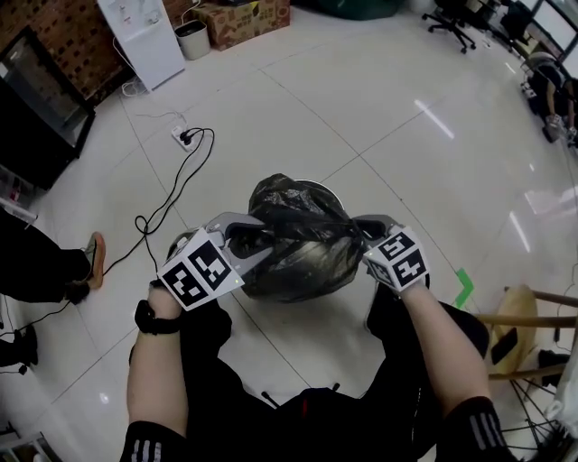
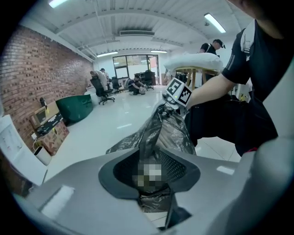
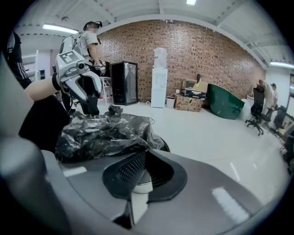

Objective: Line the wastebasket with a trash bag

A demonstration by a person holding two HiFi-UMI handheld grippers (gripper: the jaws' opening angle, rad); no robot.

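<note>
A crumpled black trash bag [image 1: 293, 244] lies bunched over the round wastebasket [image 1: 318, 187] on the white tile floor, just in front of me. My left gripper [image 1: 242, 236] is at the bag's left side; a gathered strip of the film [image 2: 154, 137] runs between its jaws, which stand a little apart around it. On the bag's upper right, my right gripper [image 1: 364, 229] is shut on the film [image 3: 105, 133]. The right gripper view shows the left gripper [image 3: 92, 109] beyond the bag and the basket's rim [image 3: 163, 146] under it. The bag hides most of the basket.
A power strip with black cables [image 1: 185, 137] lies on the floor behind the basket. A white water dispenser [image 1: 144, 36], a cardboard box [image 1: 244, 18] and a black cabinet [image 1: 36, 108] stand along the brick wall. A wooden stool [image 1: 528, 334] is at my right, a bystander's shoe [image 1: 95, 257] at my left.
</note>
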